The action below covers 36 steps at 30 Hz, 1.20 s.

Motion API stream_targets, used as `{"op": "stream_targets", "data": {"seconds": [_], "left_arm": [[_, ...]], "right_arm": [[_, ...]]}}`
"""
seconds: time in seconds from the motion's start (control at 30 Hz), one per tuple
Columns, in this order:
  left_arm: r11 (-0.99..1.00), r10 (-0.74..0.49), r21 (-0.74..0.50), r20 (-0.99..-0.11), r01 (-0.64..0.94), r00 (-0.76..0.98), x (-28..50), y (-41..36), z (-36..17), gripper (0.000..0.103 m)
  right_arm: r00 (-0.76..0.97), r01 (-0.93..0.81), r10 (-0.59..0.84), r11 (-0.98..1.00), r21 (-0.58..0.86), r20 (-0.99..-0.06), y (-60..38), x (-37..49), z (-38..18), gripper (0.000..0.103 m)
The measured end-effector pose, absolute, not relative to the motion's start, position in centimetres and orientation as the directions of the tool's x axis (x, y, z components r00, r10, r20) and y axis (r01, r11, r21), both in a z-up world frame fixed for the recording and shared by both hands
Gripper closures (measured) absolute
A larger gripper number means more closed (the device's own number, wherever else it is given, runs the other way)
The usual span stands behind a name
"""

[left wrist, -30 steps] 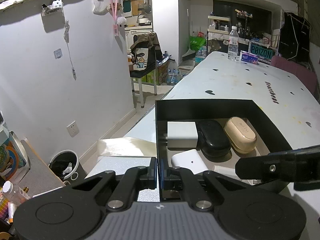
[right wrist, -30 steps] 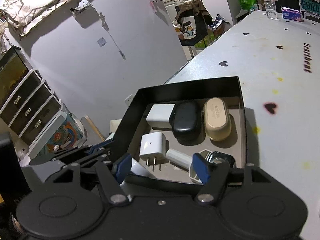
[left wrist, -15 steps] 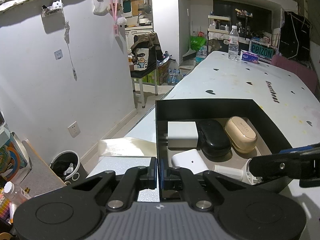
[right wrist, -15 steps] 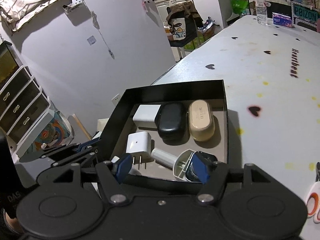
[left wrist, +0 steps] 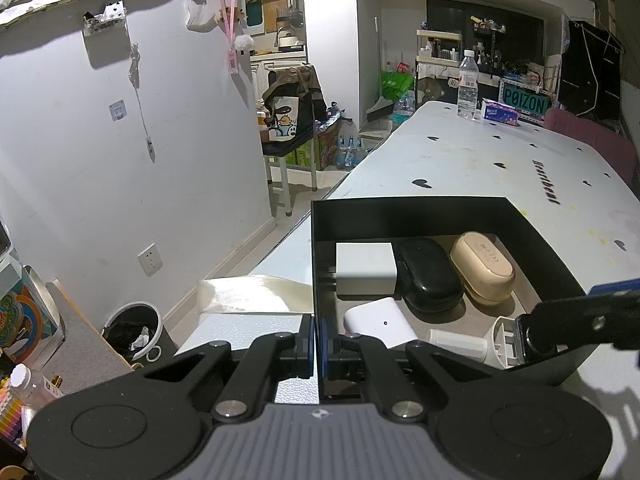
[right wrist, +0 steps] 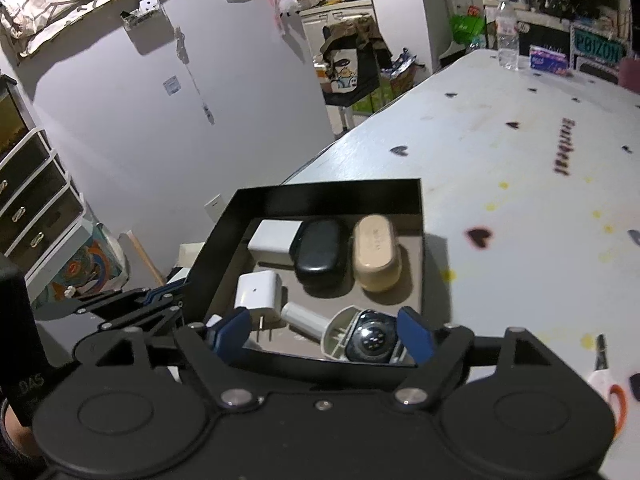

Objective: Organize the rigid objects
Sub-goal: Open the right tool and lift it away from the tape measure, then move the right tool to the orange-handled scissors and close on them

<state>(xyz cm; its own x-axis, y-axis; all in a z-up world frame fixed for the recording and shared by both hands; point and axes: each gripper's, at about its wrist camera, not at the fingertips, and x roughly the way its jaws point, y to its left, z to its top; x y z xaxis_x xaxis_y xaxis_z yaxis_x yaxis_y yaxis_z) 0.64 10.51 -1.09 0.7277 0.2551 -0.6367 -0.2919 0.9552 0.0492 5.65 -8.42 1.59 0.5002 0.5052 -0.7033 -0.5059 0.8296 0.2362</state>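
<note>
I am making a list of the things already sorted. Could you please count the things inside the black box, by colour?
White: 3, namely the flat adapter, the plug charger and the small tube.
Black: 1, the oval case.
Beige: 1, the oval case.
White holder with a dark watch: 1.
Total: 6 in the black box.

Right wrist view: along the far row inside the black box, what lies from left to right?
White adapter block → black oval case → beige oval case, side by side against the far wall of the black box.
</note>
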Motion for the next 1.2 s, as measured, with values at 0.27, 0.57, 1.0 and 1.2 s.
{"op": "stream_targets", "data": {"seconds": [0.27,0.57,1.0,1.2], "left_arm": [[0.955,0.255,0.050,-0.637,-0.292,0.728,0.6,10.5,-1.1,0.100],[0.955,0.256,0.051,-0.637,-0.291,0.727,0.7,10.4,-1.1,0.100],[0.955,0.255,0.050,-0.637,-0.291,0.727,0.7,10.5,-1.1,0.100],[0.956,0.254,0.050,-0.637,-0.290,0.728,0.6,10.6,-1.1,0.100]], "right_arm": [[0.532,-0.474,0.440,0.863,0.176,-0.724,-9.0,5.5,2.0,0.012],[0.522,-0.453,0.395,0.879,0.147,-0.756,-9.2,5.3,2.0,0.007],[0.538,-0.394,0.352,0.908,0.140,-0.766,-11.2,4.6,1.8,0.006],[0.539,-0.315,0.318,0.935,0.163,-0.780,-13.9,4.8,0.5,0.005]]}}
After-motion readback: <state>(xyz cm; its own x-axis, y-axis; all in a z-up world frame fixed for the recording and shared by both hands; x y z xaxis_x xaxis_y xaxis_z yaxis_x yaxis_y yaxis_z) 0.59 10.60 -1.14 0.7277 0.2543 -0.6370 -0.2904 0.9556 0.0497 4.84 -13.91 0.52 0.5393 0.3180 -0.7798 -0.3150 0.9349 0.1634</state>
